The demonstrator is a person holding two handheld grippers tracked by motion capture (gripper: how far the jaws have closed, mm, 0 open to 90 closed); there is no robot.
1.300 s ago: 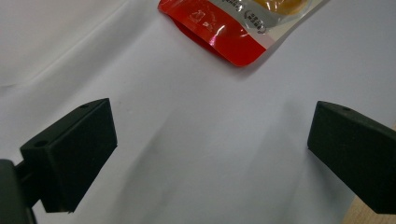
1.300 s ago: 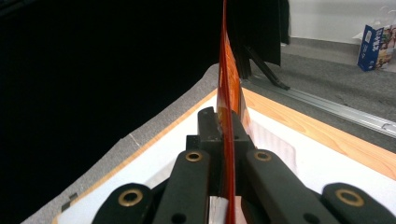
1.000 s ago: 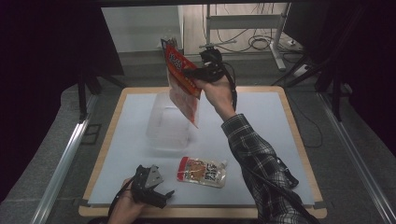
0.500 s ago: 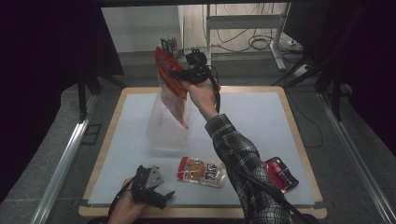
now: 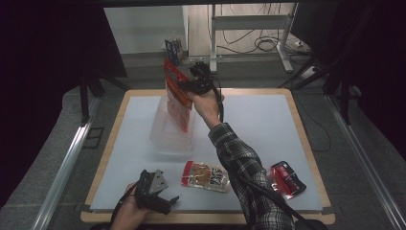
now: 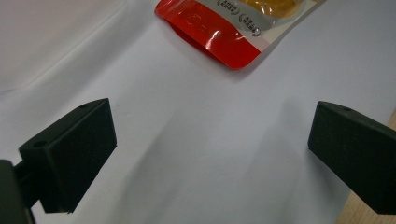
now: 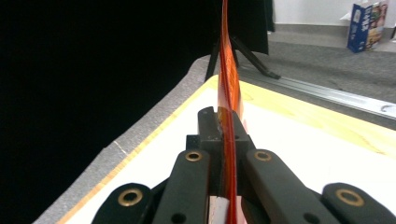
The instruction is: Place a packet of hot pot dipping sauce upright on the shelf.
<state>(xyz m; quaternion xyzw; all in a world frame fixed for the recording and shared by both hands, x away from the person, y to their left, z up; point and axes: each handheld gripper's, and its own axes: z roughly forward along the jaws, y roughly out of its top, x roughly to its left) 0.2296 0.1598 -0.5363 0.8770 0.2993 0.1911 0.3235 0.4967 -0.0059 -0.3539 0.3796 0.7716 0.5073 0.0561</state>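
A red snack pouch (image 5: pixel 176 93) hangs edge-on over a clear plastic container (image 5: pixel 172 132) at the table's far left-centre. My right gripper (image 5: pixel 184 87) is shut on its upper part. In the right gripper view the jaws (image 7: pixel 225 126) clamp the thin red pouch (image 7: pixel 229 70), which rises straight up between them. My left gripper (image 5: pixel 167 203) rests near the front edge, open and holding nothing. In the left gripper view its jaws (image 6: pixel 210 149) stand wide apart over the white mat, with a red and yellow pouch (image 6: pixel 219 28) lying ahead of them.
The red and yellow pouch (image 5: pixel 205 176) lies flat at the front centre. A red and black pouch (image 5: pixel 286 178) lies at the front right. A blue box (image 5: pixel 174 48) stands on the floor beyond the table. The table's wooden rim (image 5: pixel 306 143) frames the white mat.
My right hand has carried the red pouch leftward and lower, bringing it over the clear container. The red and black pouch has come into sight at the front right. The left gripper has stayed put.
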